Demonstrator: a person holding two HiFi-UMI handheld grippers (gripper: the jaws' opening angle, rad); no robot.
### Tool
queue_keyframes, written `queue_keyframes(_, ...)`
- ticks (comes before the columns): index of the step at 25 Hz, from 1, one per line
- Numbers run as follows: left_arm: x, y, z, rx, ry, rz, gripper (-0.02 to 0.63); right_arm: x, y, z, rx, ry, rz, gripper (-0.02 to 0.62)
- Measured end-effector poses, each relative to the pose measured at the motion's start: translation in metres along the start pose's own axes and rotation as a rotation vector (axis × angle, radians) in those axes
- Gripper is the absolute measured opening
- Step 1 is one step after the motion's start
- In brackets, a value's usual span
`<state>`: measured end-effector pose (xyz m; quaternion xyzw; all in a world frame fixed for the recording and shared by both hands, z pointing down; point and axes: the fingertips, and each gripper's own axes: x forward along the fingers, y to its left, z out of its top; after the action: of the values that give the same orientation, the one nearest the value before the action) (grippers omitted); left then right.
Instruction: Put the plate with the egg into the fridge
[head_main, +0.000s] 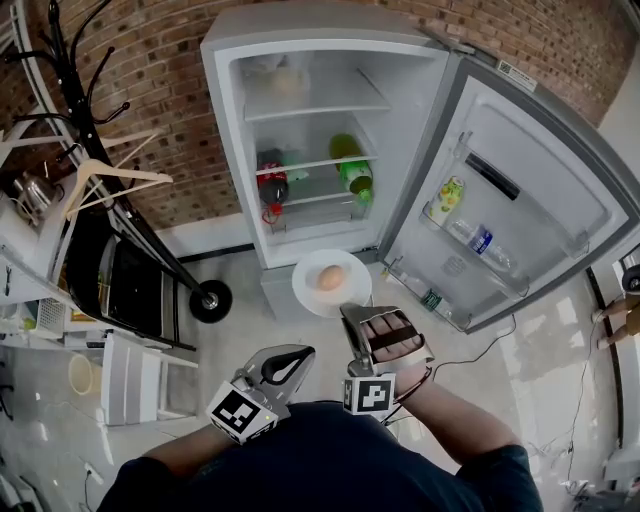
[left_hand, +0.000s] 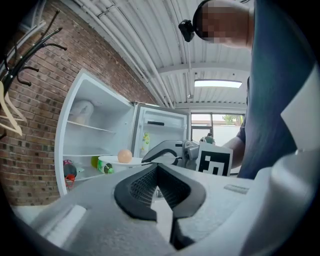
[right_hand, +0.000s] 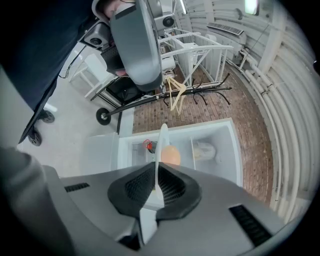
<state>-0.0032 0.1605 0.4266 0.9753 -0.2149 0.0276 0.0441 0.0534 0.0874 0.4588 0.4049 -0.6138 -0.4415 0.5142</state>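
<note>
– Brick wall, fridge (head_main: 330, 150) door swung wide open... where's the plate (head_main: 308, 292) at?
– Out front of the fridge, not inside. Right gripper (head_main: 352, 312) pinches its near rim and holds it flat, face up. The egg (head_main: 331, 277) sits on it, long axis roughly left-right. Left gripper (head_main: 306, 352) is pressed together, empty.

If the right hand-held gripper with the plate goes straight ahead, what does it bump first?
Probably the open fridge. The plate it grips would go in first; which shelf is unclear.
</note>
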Motion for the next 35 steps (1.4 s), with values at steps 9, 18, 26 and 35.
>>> queue_keyframes(9,0.012,-0.003,0.002,0.002,0.002,0.052,0.002,0.011,-0.006,-0.013,-0.014,-0.035,-0.02,0.02)
queue_keyframes(18,0.028,0.017,-0.01,-0.025,0.003,0.097,0.002,0.047,-0.009,-0.029,-0.025,-0.056,-0.013,0.02)
queue_keyframes(26,0.056,0.083,-0.007,-0.018,-0.012,0.049,0.002,0.12,-0.022,-0.034,-0.022,-0.013,-0.007,0.02)
queue_keyframes(35,0.073,0.174,0.012,-0.015,-0.023,-0.025,0.002,0.203,-0.05,-0.034,-0.026,0.069,-0.009,0.02)
